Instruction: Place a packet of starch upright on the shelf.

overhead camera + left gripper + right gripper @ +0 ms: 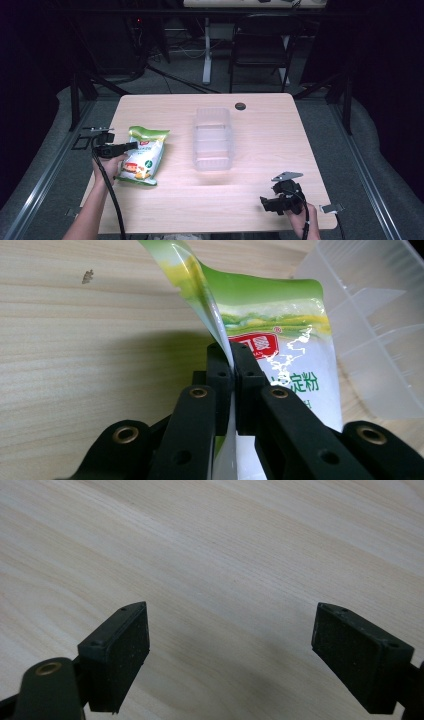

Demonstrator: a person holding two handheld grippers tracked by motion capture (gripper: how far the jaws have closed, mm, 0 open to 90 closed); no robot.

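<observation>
The step in hand looks like the pick-up of the snack bag (pixel 141 157): the left gripper (pixel 131 145) is clenched on the bag's edge, and in the left gripper view the two black pads (pixel 220 375) pinch a thin fold of the film (pixel 227 360) with nothing else between them. The bag lies on the wooden table (pixel 260 200) at about nine o'clock from the table's middle, just beside the person's left hand (pixel 111 165), with the clear plastic container (pixel 212 140) near it toward three o'clock. Judging from that layout, the next move is probably a lift and a carry toward three o'clock, to set the bag in the container; it calls for a steady rise so the slick film does not slip out of the pinch, and for enough height to clear the container's wall. The bag is a glossy, crinkled pouch, green along the top and white below, with a red label and printed food at its lower end; it looks soft and partly filled, so it may sag and swing when raised. The container is a translucent, rigid-looking oblong tub with ribbed sides and an open top. The table is pale, matt wood grain with rounded corners. The right gripper (pixel 230 645) rests near five o'clock on the table, its jaws released and wide apart over bare wood, grasping nothing.
</observation>
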